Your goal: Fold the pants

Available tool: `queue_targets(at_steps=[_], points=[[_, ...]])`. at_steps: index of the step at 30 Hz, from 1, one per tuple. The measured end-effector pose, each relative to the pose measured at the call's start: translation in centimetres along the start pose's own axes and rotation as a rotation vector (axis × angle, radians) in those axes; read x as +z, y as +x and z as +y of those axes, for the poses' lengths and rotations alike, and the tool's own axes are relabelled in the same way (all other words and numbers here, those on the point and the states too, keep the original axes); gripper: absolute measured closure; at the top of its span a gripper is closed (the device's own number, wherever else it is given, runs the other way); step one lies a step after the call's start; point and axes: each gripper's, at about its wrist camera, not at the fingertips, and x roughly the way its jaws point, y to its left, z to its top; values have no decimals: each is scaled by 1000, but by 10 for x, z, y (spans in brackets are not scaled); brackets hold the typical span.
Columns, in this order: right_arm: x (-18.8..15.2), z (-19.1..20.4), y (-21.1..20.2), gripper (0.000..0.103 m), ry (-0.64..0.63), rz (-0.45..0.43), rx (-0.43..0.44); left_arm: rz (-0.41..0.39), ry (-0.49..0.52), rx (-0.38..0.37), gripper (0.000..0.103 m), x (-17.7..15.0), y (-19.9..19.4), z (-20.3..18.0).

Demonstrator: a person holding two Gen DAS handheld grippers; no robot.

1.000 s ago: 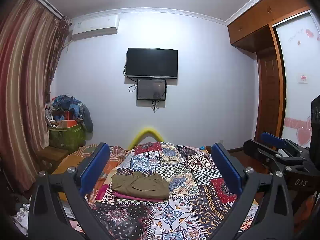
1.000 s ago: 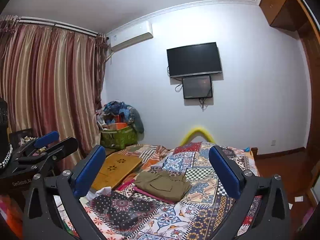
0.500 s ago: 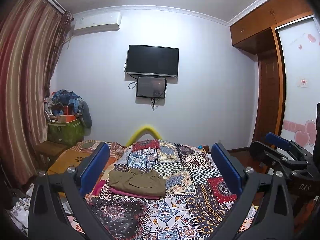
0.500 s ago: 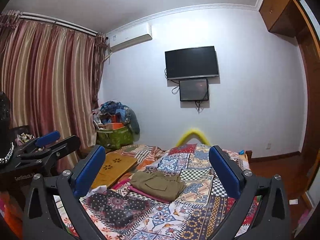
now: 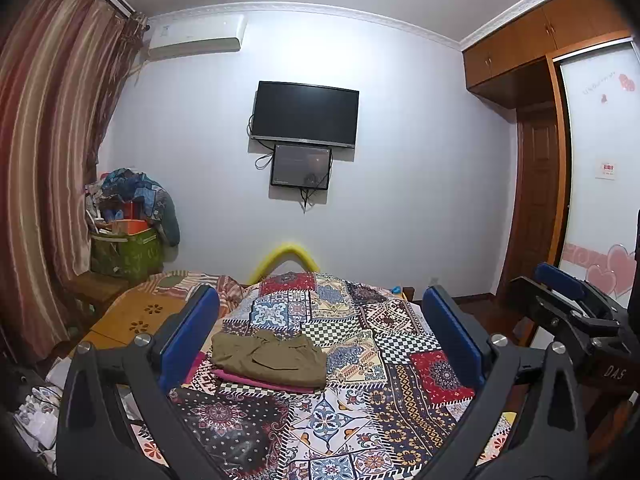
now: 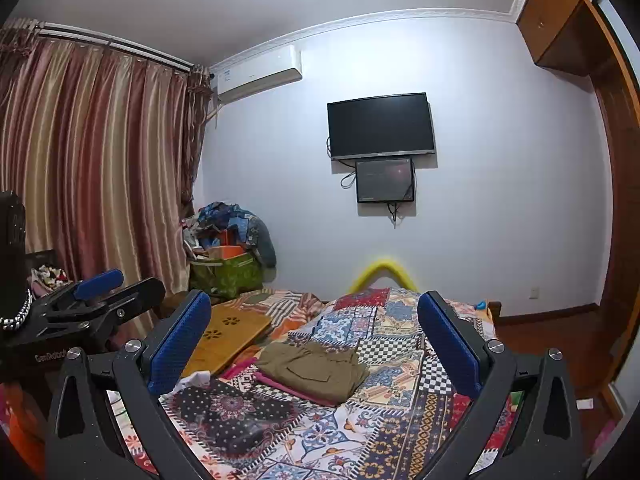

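You look down the bed (image 5: 400, 360) toward the far wall. The pants (image 5: 272, 354) lie folded on the quilt (image 5: 352, 412), left of the bed's middle, atop another folded cloth (image 5: 256, 382). A board (image 6: 228, 340) rests on the bed's left side, beside the pants. Beyond it, in the left corner, a box (image 5: 126, 254) heaped with clothes. Curtain (image 5: 44, 168) on your left; TV (image 5: 306, 114) on the far wall with a smaller screen (image 5: 301, 170) below; wardrobe (image 5: 536, 52) to the right.
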Motion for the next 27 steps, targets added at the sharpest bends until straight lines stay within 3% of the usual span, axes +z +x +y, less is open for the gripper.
queue_targets(at_steps=[27], points=[[3,-2,1,0,10,5,-13,19,19,-29,0,-7,3,-5]])
